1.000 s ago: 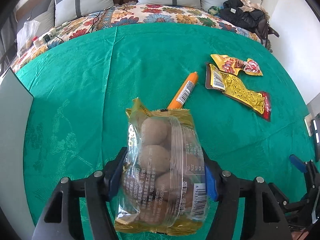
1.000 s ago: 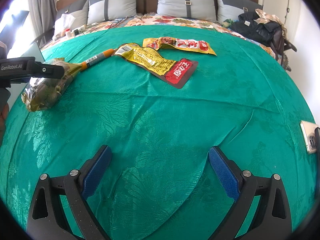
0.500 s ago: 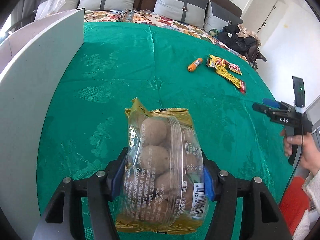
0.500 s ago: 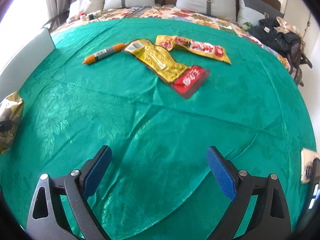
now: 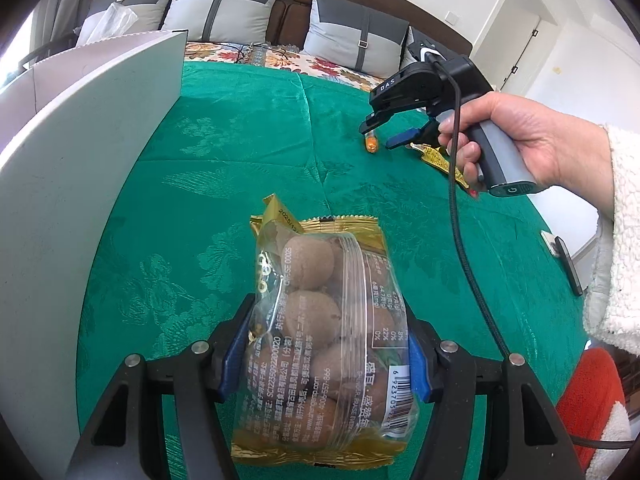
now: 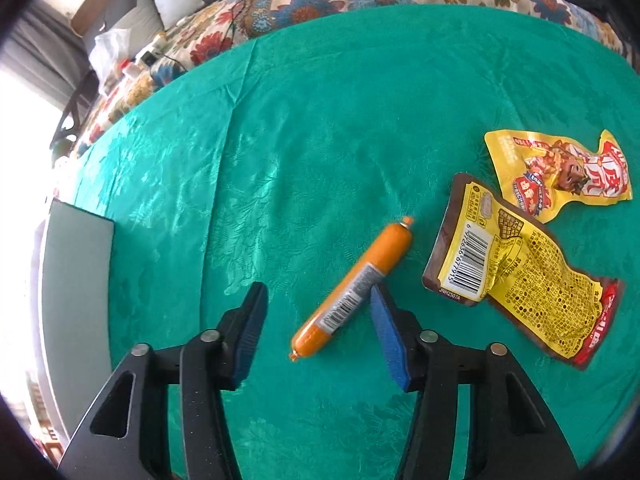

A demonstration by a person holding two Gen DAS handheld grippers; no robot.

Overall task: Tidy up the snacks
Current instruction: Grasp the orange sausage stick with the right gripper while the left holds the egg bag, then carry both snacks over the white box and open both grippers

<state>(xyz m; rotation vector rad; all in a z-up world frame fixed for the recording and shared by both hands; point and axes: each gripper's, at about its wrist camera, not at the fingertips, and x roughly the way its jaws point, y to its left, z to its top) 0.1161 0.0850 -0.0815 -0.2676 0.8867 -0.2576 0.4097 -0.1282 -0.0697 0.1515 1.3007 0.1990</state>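
Left gripper clamps nut bag. Right gripper closing, sausage between jaws, right pad touching; best to centre sausage before squeezing.

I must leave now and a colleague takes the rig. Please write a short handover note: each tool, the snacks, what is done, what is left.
Left tool: shut on the bag of round brown snacks, held above the green cloth beside the grey box.
Right tool: closing around the orange sausage, which lies on the cloth; pads not yet pressing.
Two yellow packets lie right of the sausage.
Done: bag picked up.
Left: place the bag, likely in the box; grasp the sausage; then both packets.
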